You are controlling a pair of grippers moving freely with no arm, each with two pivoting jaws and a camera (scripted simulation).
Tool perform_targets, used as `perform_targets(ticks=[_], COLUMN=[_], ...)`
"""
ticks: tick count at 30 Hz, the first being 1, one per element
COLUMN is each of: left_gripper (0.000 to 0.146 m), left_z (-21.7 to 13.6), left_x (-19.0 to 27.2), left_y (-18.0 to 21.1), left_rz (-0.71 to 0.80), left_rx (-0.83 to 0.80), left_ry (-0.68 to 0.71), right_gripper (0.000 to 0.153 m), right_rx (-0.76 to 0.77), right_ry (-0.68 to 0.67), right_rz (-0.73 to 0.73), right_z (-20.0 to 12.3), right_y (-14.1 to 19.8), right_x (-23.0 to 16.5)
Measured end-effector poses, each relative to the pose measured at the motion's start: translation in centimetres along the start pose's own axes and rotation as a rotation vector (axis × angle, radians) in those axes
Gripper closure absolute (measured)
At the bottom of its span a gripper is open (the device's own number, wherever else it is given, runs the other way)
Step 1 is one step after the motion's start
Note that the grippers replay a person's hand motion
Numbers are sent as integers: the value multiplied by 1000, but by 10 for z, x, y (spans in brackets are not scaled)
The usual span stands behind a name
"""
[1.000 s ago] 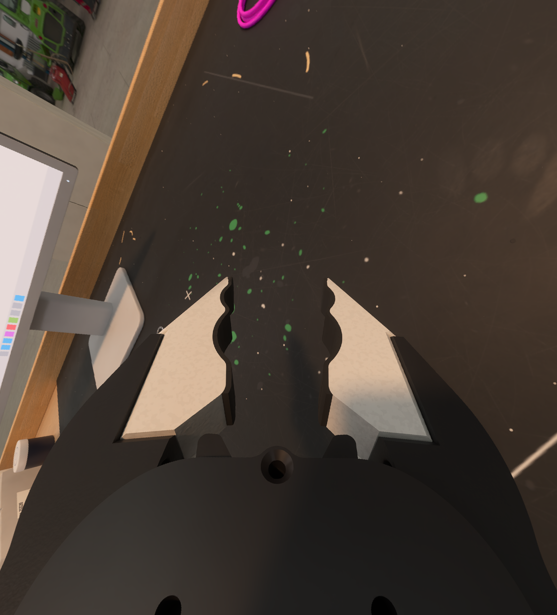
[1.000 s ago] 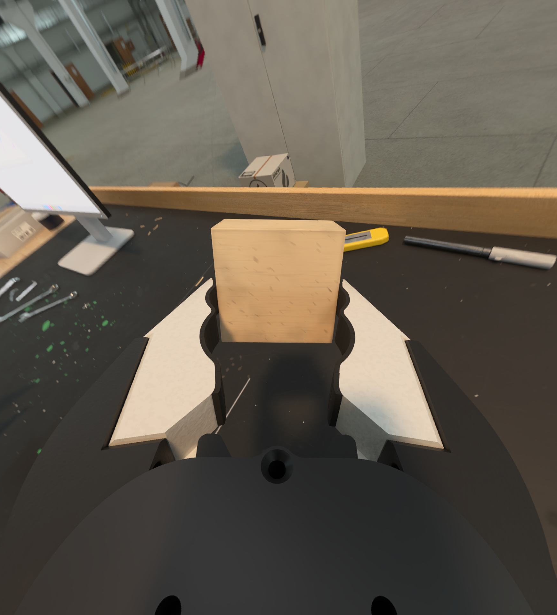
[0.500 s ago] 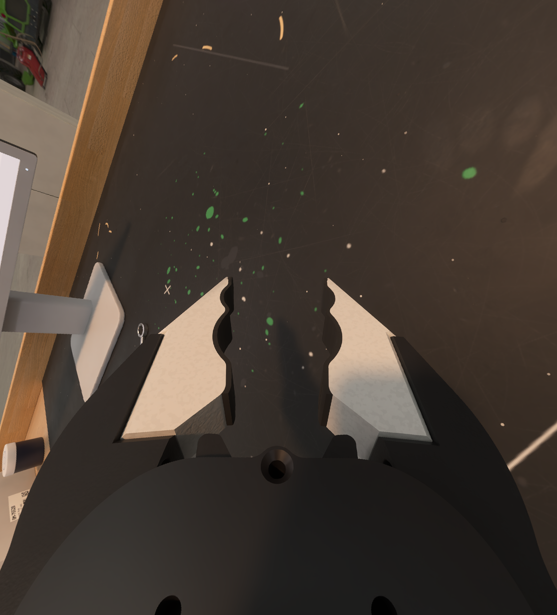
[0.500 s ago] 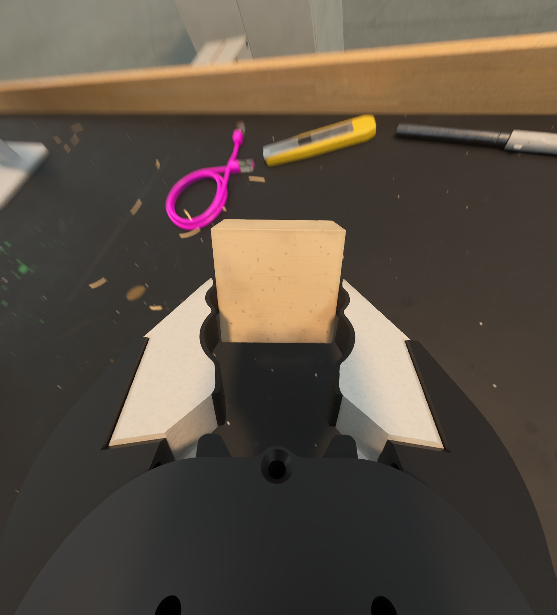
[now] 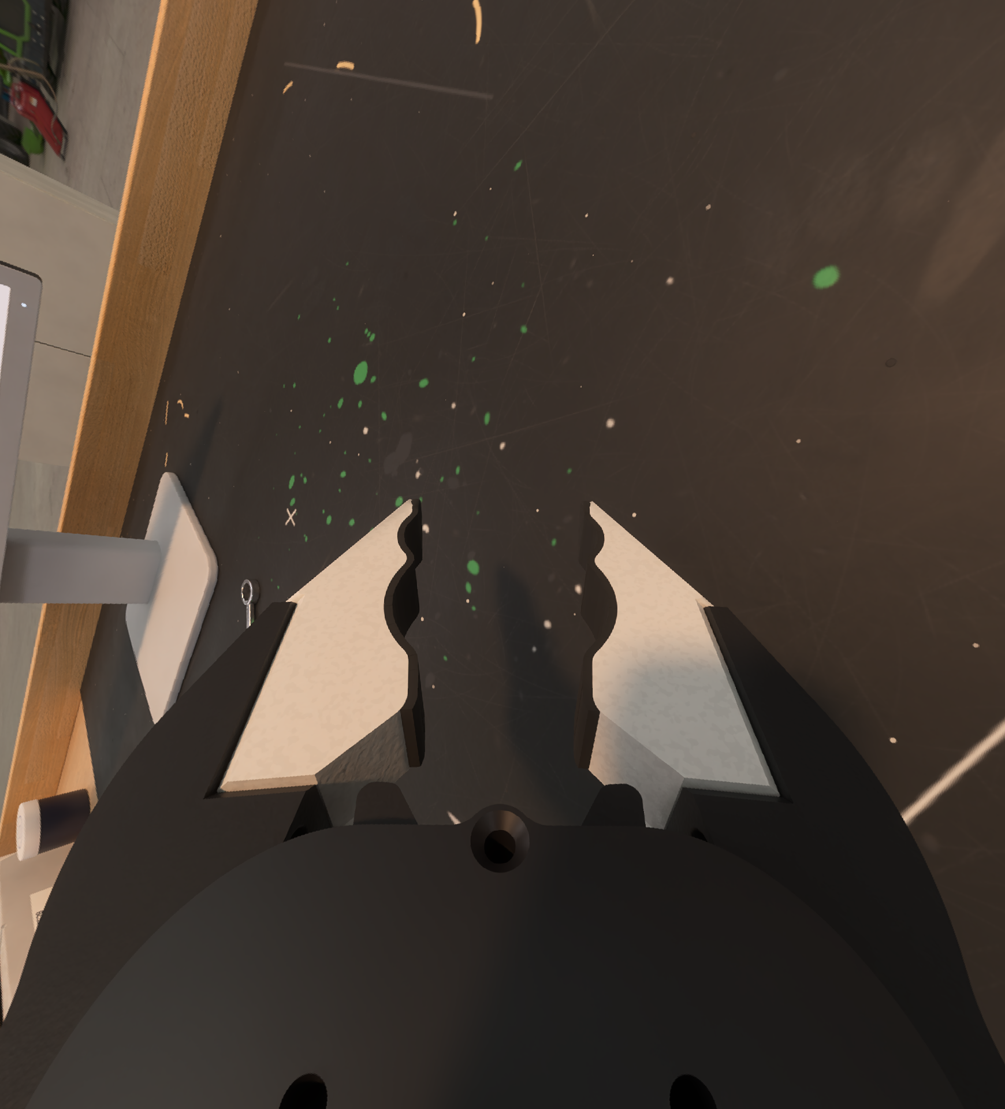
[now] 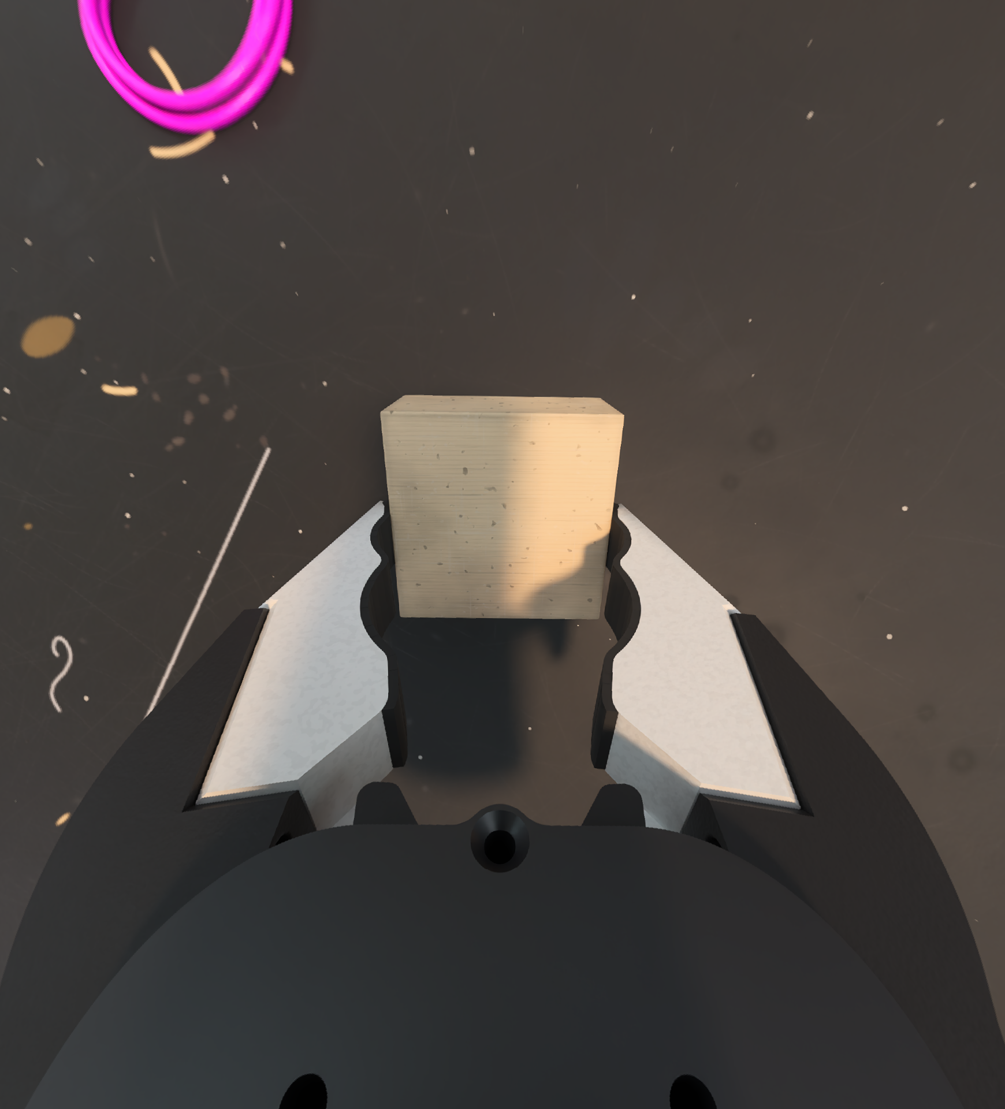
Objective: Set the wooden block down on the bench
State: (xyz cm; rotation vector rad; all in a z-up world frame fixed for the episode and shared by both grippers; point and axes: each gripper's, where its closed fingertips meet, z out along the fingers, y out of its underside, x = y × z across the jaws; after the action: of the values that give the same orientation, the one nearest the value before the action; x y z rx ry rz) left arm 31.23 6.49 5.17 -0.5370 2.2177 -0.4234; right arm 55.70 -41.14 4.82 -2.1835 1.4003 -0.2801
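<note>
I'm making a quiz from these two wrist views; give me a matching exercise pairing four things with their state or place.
Things:
1. wooden block
2. left gripper
3. pink cable
4. monitor stand

States or places:
A. open, holding nothing
B. coiled on the bench, upper left in the right wrist view
C. between the right gripper's fingertips
D. by the bench's wooden edge

Pairs: 1-C, 2-A, 3-B, 4-D

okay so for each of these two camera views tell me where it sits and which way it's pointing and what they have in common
Left wrist view: rides on the left gripper, facing down at the bench beside the monitor stand; its own empty fingers show, apart.
Right wrist view: rides on the right gripper, facing steeply down at the bench; its fingers clamp the wooden block, a pink cable beyond.
Shared: only the dark speckled bench top; neither shows the other gripper.
</note>
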Motion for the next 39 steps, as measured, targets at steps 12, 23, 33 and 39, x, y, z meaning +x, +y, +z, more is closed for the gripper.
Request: perform_targets(ticks=[12, 23, 33, 39], left_gripper=[94, 93, 93, 92], left_z=[-3, -9, -9, -7], left_x=[2, 1, -6, -4], left_y=[2, 2, 7, 9], left_rz=[15, 38, 23, 28], left_rx=[-9, -23, -37, -49], left_ry=[9, 16, 19, 25], right_gripper=[82, 82, 68, 78], right_rx=[-255, -435, -292, -268], right_ry=[143, 35, 89, 95], right_rz=[-153, -205, -271, -313], right_z=[23, 31, -1, -9], right_y=[15, 28, 10, 12], right_x=[13, -4, 3, 4])
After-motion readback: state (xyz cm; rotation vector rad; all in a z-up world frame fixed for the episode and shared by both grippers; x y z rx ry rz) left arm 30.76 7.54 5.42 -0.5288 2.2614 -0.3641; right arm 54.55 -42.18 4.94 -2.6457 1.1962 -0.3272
